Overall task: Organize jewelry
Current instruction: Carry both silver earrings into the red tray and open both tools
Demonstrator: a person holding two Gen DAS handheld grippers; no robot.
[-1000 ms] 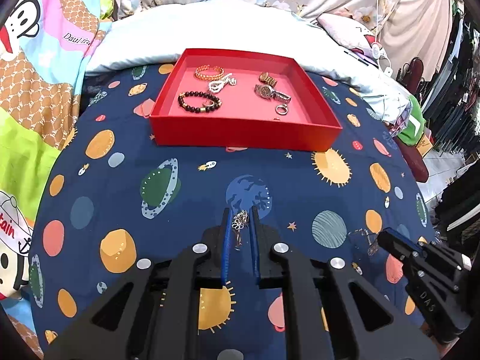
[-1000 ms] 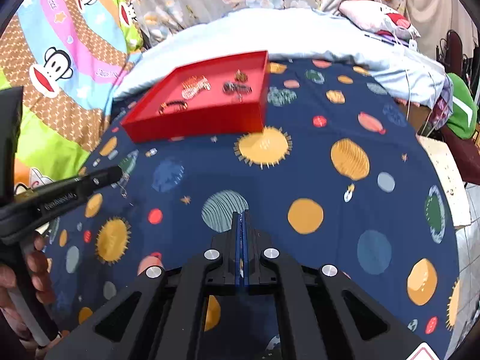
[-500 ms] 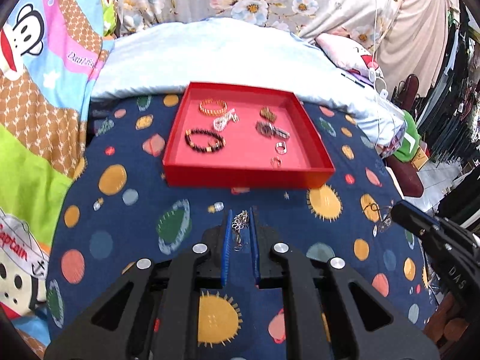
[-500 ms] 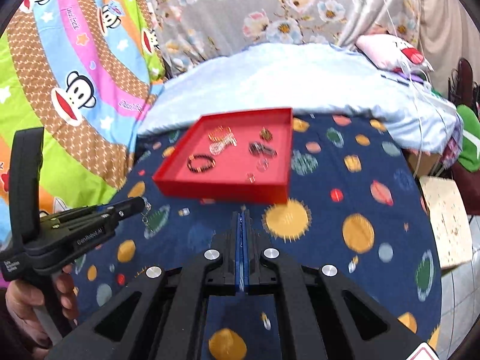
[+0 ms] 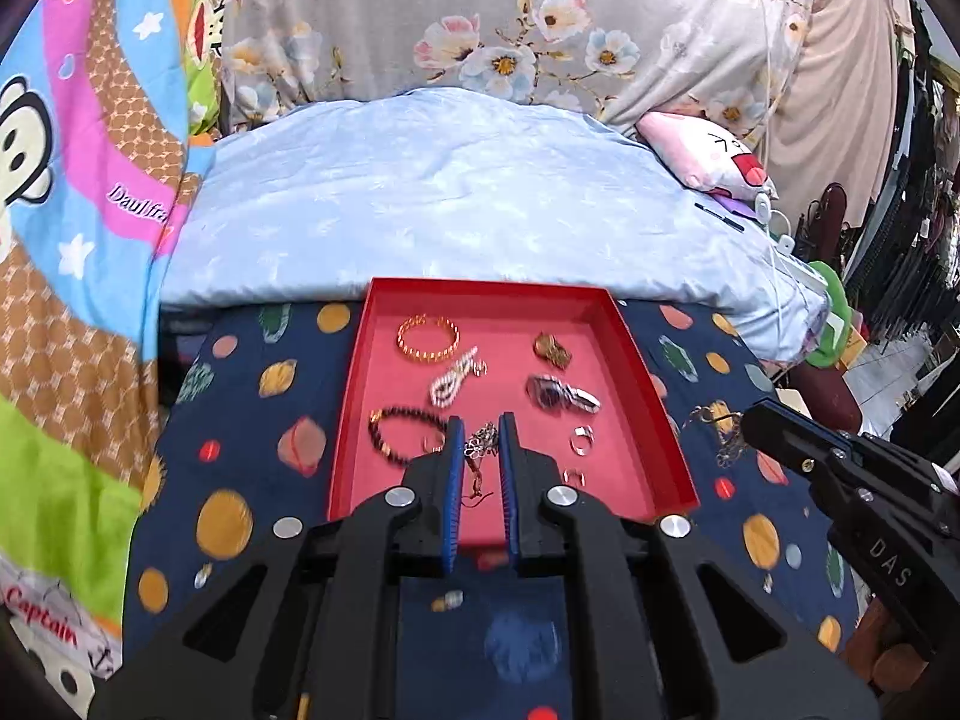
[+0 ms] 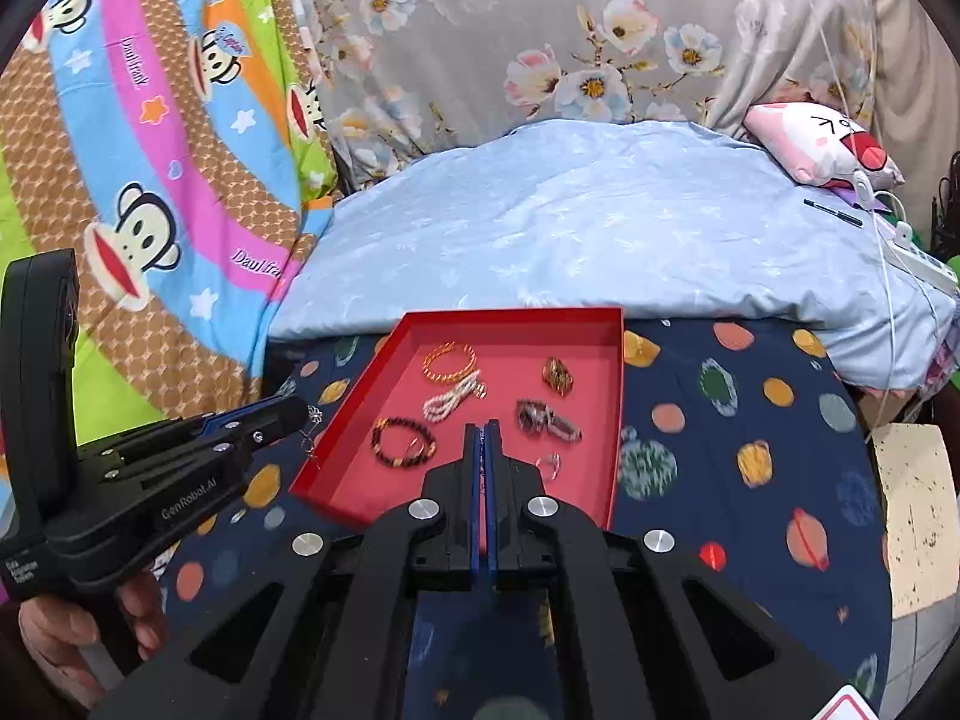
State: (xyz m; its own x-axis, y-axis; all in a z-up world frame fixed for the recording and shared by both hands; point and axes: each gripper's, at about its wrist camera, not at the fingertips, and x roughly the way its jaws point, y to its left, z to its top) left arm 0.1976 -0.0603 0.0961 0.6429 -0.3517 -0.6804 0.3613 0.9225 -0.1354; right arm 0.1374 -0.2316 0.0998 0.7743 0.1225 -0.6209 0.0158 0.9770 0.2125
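Observation:
A red tray (image 5: 654, 408) (image 6: 615, 414) lies on the planet-print cloth and holds a gold bangle (image 5: 428, 338), a pearl strand (image 5: 453, 376), a dark bead bracelet (image 5: 396, 432), a watch (image 5: 561, 393), a brooch (image 5: 552, 350) and rings (image 5: 581, 439). My left gripper (image 5: 478, 441) is shut on a silver flower earring (image 5: 480, 445), held above the tray's near part; it also shows in the right wrist view (image 6: 312, 417). My right gripper (image 6: 483, 429) is shut on a thin dark chain (image 5: 717, 435) that dangles from its tip right of the tray.
A pale blue quilt (image 5: 444, 198) lies behind the tray, with a pink plush pillow (image 5: 714, 156) at its right. Cartoon monkey sheets (image 6: 138, 180) hang at the left. A white charger and cable (image 6: 888, 240) lie at the right edge.
Both grippers have lifted and moved forward to the tray. My left gripper now hangs over the tray's near part with the earring; the right one is beside the tray's right wall.

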